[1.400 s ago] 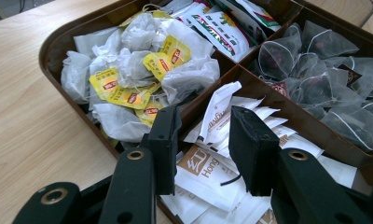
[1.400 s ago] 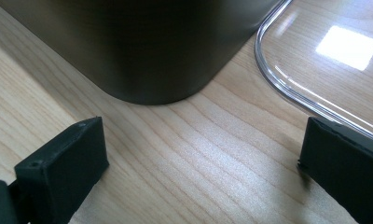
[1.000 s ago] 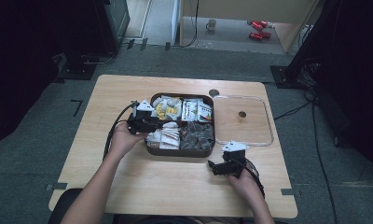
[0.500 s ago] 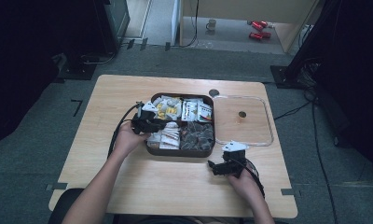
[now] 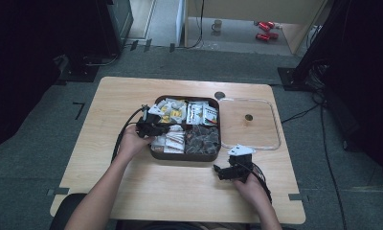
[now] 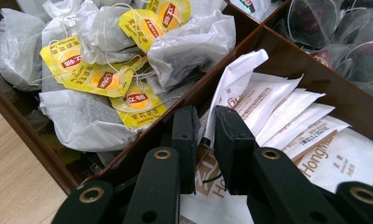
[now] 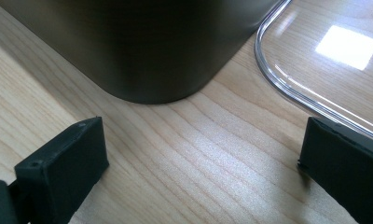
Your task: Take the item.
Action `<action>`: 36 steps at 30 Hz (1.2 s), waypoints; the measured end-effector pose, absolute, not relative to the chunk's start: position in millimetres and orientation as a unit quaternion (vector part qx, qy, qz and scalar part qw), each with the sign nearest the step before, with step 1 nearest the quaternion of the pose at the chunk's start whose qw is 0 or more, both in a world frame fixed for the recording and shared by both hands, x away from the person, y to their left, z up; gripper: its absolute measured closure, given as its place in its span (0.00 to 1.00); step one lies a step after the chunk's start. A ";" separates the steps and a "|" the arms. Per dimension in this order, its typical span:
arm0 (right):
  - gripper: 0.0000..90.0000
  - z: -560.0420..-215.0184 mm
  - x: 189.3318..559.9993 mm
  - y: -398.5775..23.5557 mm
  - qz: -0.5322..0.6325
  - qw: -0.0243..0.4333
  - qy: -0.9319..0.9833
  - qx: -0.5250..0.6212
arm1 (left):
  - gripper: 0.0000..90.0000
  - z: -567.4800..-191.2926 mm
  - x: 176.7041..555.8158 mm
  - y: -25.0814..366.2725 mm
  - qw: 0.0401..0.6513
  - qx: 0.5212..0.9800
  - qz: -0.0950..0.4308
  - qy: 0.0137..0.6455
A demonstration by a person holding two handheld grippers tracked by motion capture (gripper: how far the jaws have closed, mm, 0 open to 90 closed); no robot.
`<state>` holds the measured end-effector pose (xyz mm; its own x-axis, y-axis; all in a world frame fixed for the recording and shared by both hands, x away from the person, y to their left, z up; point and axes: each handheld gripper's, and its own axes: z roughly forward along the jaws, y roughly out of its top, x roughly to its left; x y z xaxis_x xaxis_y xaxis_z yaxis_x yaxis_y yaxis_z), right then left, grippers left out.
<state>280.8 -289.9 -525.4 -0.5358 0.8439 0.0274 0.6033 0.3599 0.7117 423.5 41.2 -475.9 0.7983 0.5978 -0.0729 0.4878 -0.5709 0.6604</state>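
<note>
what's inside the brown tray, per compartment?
Brown tray, four compartments: yellow-tagged tea bags far left, printed sachets far right, white paper sachets near left, dark mesh bags near right. The left gripper pinches one white sachet. Lower layers are covered.

A recording lab: black curtains (image 5: 17, 72), stand bases (image 5: 86, 69) and floor cables (image 5: 323, 129) ring the table (image 5: 132, 191).

white sachets (image 6: 287, 116), yellow-tagged tea bags (image 6: 100, 79) — brown tray (image 6: 278, 56)

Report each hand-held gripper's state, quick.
Left hand-held gripper: jaws just closing on a white sachet in the box.
Right hand-held gripper: open, holding nothing.
</note>
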 end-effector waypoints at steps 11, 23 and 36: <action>0.00 -525.5 280.8 -289.9 0.344 0.175 0.806 0.449 | 0.96 -477.3 424.7 42.0 0.337 0.887 0.081 0.305; 0.00 -525.4 280.7 -289.8 0.344 0.175 0.806 0.449 | 0.98 -476.4 424.8 43.2 0.340 0.888 0.069 0.302; 0.00 -525.5 280.7 -289.7 0.345 0.174 0.806 0.448 | 0.98 -465.3 421.5 50.4 0.361 0.879 0.073 0.305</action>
